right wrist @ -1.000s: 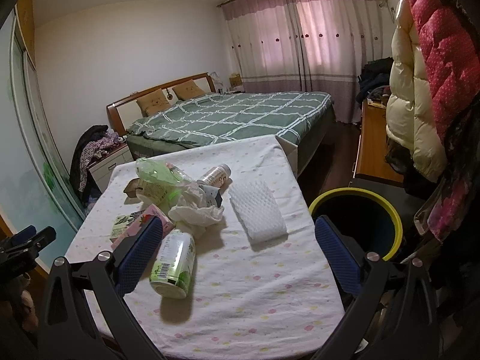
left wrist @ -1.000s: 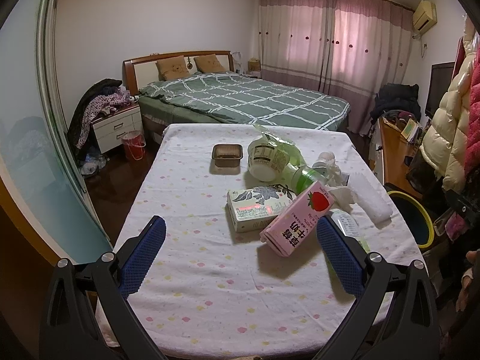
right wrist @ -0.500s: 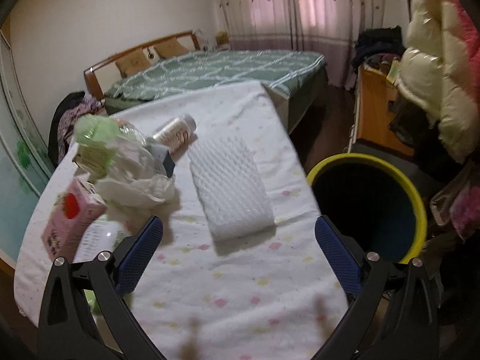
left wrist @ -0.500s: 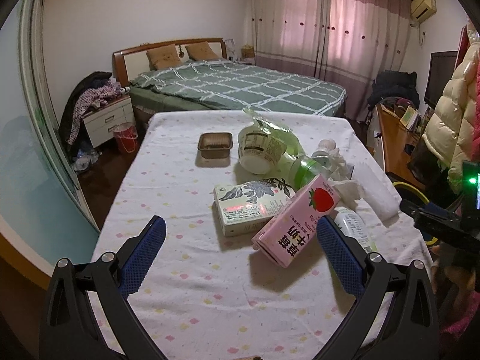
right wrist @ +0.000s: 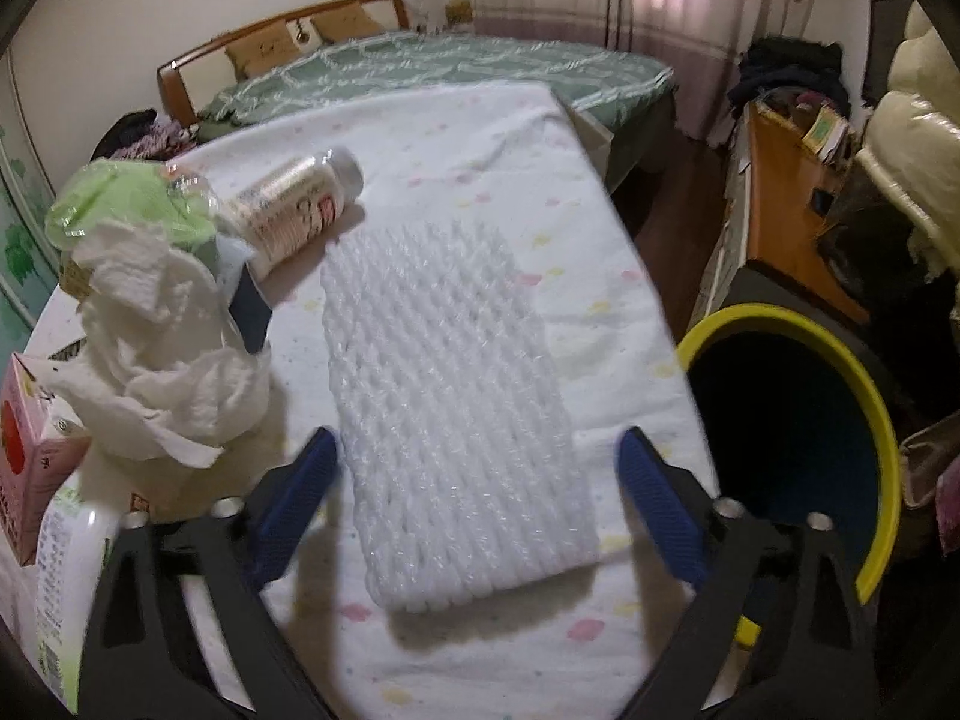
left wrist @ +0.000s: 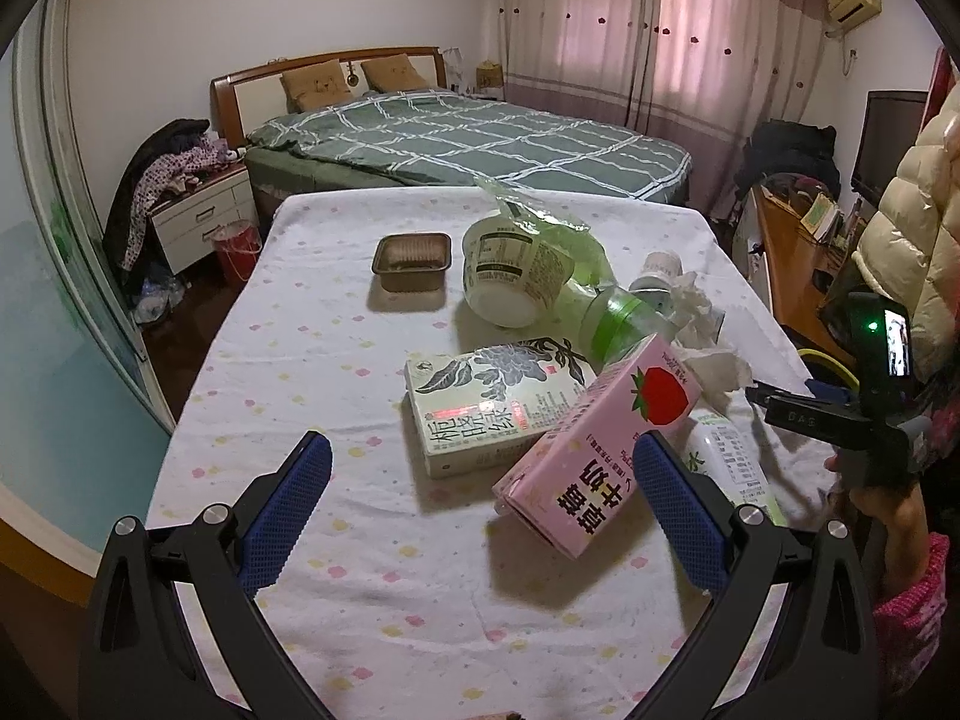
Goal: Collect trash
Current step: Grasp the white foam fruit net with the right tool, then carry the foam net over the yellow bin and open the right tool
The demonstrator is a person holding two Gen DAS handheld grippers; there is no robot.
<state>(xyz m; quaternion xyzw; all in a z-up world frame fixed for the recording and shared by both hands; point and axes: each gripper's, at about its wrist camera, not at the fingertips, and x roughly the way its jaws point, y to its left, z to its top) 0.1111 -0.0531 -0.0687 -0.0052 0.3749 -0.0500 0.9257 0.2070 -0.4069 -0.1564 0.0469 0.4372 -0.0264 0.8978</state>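
Note:
Trash lies on the cloth-covered table [left wrist: 312,372]. In the left wrist view my left gripper [left wrist: 480,480] is open above the cloth; a pink strawberry carton [left wrist: 594,456] leans on a green tea box [left wrist: 486,402] just before its right finger. In the right wrist view my right gripper [right wrist: 474,480] straddles the near end of a white foam net sleeve [right wrist: 444,384]; its jaws are closing, and the pads stand clear of the sleeve. Crumpled white tissue [right wrist: 162,354] and a small white bottle [right wrist: 294,210] lie to its left.
A yellow-rimmed bin [right wrist: 864,420] stands on the floor beside the table's right edge. A white cup [left wrist: 516,270], a brown tray [left wrist: 411,258], a green plastic bottle [left wrist: 618,318] and a white-green bottle [right wrist: 66,564] lie on the table. A bed [left wrist: 468,144] is beyond.
My right gripper has dropped and swung right, down over the foam sleeve, and its fingers have drawn in slightly. My left gripper has moved closer to the carton and box.

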